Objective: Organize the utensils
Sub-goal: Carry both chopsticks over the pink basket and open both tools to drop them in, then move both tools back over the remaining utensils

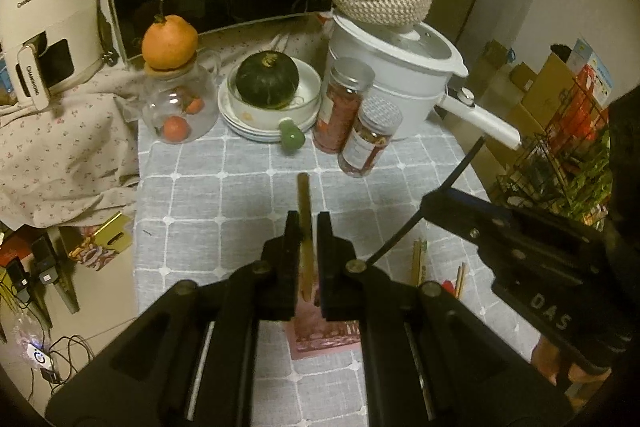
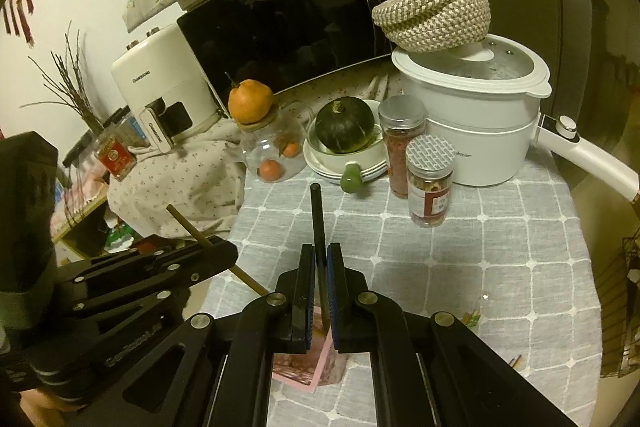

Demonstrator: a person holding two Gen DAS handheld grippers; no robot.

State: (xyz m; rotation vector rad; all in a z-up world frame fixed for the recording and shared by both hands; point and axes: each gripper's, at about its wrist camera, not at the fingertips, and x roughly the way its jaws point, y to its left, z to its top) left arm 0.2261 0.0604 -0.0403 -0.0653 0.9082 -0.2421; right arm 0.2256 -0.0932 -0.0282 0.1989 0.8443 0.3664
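Fingers of the left gripper (image 1: 308, 227) are clamping a wooden chopstick (image 1: 304, 199), which is pointing forward over the grey checked tablecloth (image 1: 240, 195). Fingers of the right gripper (image 2: 320, 259) are pinching a black chopstick (image 2: 317, 215) that is likewise sticking out ahead. Both utensils are hanging over a pink holder (image 2: 316, 367) sitting beneath the grippers. More chopsticks (image 1: 420, 259) are lying on the cloth nearby.

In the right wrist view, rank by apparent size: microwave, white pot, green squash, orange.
1. microwave
2. white pot
3. green squash
4. orange

The squash and orange look close in size; the squash appears somewhat larger.
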